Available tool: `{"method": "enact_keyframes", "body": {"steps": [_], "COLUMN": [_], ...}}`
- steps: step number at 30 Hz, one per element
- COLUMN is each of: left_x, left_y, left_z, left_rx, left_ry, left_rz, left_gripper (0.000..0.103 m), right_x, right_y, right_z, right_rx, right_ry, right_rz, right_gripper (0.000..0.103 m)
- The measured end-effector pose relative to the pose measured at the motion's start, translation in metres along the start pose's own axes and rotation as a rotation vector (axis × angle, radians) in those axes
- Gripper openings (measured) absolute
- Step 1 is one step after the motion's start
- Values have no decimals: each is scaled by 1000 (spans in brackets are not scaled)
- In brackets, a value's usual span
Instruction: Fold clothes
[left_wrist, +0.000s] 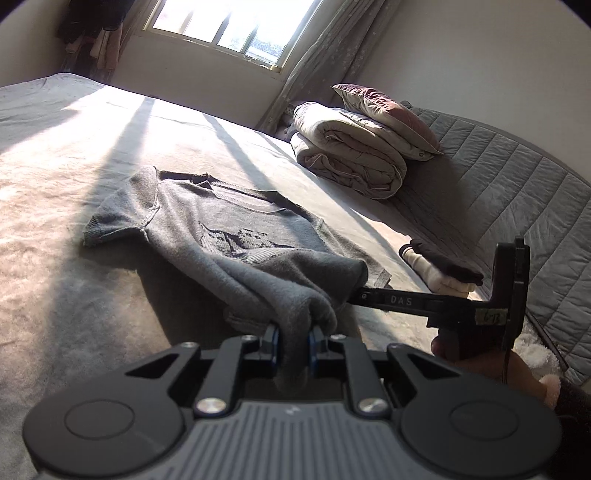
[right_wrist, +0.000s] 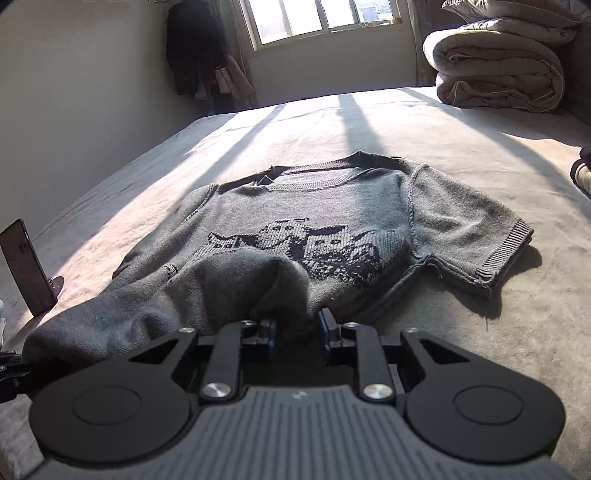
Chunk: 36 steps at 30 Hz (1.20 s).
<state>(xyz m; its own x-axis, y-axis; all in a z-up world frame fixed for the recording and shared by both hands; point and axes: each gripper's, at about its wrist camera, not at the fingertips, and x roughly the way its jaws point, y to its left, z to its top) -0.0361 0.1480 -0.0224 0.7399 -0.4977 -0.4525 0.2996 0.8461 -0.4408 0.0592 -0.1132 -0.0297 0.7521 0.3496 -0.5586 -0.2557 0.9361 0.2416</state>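
Grey sweater (left_wrist: 236, 236) apparently pinched, both grippers.

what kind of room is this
Most likely a bedroom: a wide bed fills the view, a rolled duvet and pillow are stacked by its padded headboard, beneath a curtained window.

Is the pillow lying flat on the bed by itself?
No, the pillow sits on top of the folded quilt at the far corner of the bed, not on the sheet.
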Motion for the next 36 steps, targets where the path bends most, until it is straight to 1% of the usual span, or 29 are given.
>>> {"method": "enact_keyframes", "body": {"steps": [3,8,9,11,12,14,15,24,32,36], "left_x": [0,-1,-2,-2,-2,-2,-3,0,5,9], "left_y": [5,8,10,12,14,18,20,33,48,57], "left_z": [0,2,3,3,4,6,7,13,17,20], "left_rx": [-36,-50,-55,-64,-75,-89,-97,-156,-213,-244], "left_ry": [-7,-19,-21,-25,-30,-38,-44,-84,-97,-113], "left_rz": [-2,9,10,11,14,13,13,12,11,12], "left_gripper": [14,14,14,14,14,14,14,14,15,15], "right_x": [-5,-5,-4,-3,-3,-2,-2,1,7,9], "right_y": [0,-2,-1,-1,0,1,1,7,16,23], "right_z": [3,3,2,0,-1,-3,-4,-11,-19,-21], "right_rx": [-1,3,3,1,0,-3,-4,-33,-63,-110], "right_ry": [-20,-13,-9,-3,1,7,10,41,61,39], "right_rz": [-3,4,6,7,8,9,10,25,40,26], "right_gripper": [15,16,21,25,34,46,47,50,55,55]}}
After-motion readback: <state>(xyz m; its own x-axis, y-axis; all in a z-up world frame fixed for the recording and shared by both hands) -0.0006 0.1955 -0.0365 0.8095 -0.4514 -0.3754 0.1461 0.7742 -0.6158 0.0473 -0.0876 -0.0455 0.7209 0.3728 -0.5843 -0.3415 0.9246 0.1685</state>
